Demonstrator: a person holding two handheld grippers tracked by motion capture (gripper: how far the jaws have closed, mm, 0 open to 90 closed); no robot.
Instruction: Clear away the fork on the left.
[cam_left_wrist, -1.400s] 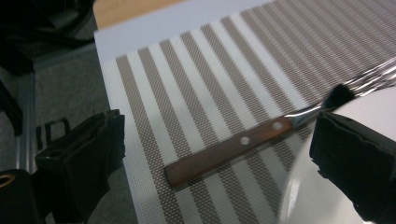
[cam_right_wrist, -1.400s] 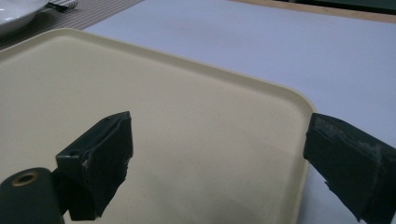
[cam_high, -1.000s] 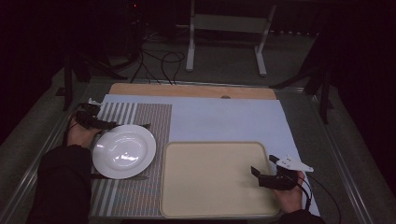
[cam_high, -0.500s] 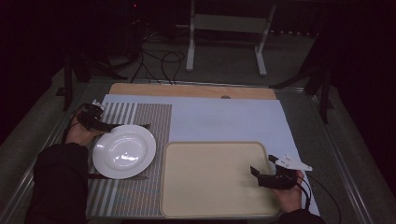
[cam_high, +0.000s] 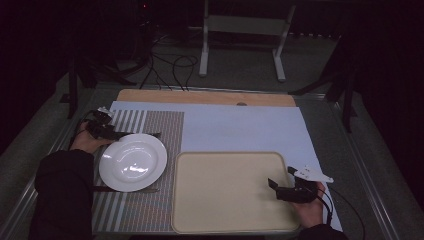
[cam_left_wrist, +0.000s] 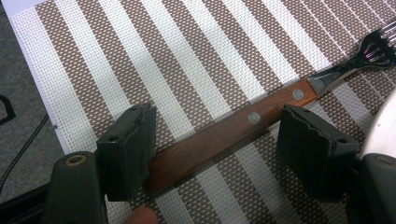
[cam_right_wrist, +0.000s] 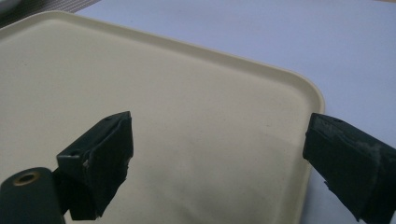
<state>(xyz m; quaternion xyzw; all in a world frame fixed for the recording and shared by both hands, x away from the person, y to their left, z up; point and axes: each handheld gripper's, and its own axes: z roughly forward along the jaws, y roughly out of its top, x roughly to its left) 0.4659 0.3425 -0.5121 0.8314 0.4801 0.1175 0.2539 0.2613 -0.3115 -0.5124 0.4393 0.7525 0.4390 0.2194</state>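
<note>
A fork with a brown riveted wooden handle (cam_left_wrist: 233, 130) lies slantwise on the striped placemat (cam_left_wrist: 196, 56), its tines (cam_left_wrist: 380, 44) up at the right. My left gripper (cam_left_wrist: 215, 140) straddles that handle. Its jaws have just been closing, the left pad meets the handle's butt end, and a small gap shows at the right pad. In the high view the left gripper (cam_high: 107, 131) sits just left of the white plate (cam_high: 132, 161), with the fork (cam_high: 145, 135) behind the plate. My right gripper (cam_right_wrist: 219, 154) stands wide open with nothing between its jaws, over the cream tray (cam_right_wrist: 140, 93) near its right rim.
A dark knife (cam_high: 125, 189) lies on the placemat in front of the plate. The tray (cam_high: 227, 192) rests on a pale blue mat (cam_high: 240, 130), with a wooden board (cam_high: 200, 96) behind it. Cables and a metal stand (cam_high: 240, 30) lie beyond the table.
</note>
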